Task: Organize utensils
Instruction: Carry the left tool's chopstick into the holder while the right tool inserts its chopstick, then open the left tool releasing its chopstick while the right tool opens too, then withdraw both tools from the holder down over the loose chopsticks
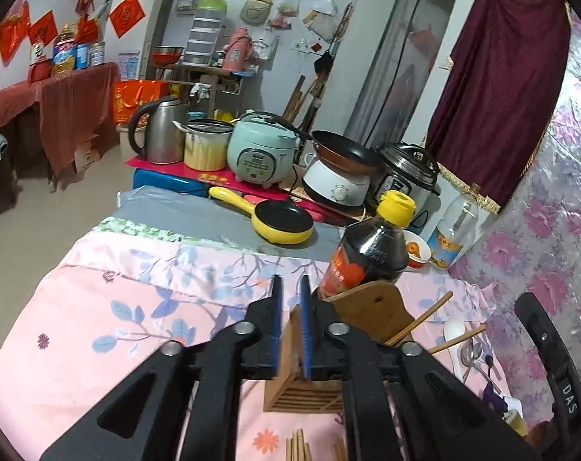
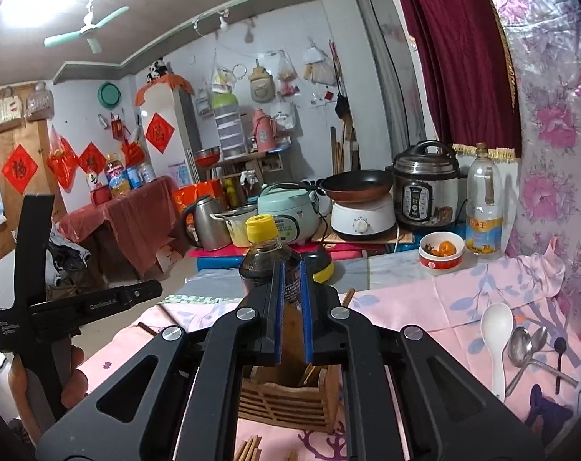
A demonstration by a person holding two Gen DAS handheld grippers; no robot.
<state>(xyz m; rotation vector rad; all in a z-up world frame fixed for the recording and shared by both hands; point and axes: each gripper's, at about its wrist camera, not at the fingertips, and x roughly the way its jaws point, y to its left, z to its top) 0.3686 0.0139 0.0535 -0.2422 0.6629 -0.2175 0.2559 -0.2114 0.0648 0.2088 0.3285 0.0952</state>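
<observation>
Slatted wooden utensil holder (image 2: 286,399) stands on pink floral tabletop (image 2: 424,299), below both jaws; left gripper (image 1: 290,288) and right gripper (image 2: 290,272) slightly parted, gripping nothing.

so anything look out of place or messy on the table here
Yes. The spoons lie loose on the pink cloth right of the wooden holder, and some chopsticks lie flat in front of it, while others lean askew inside. Nothing looks spilled or broken.
</observation>
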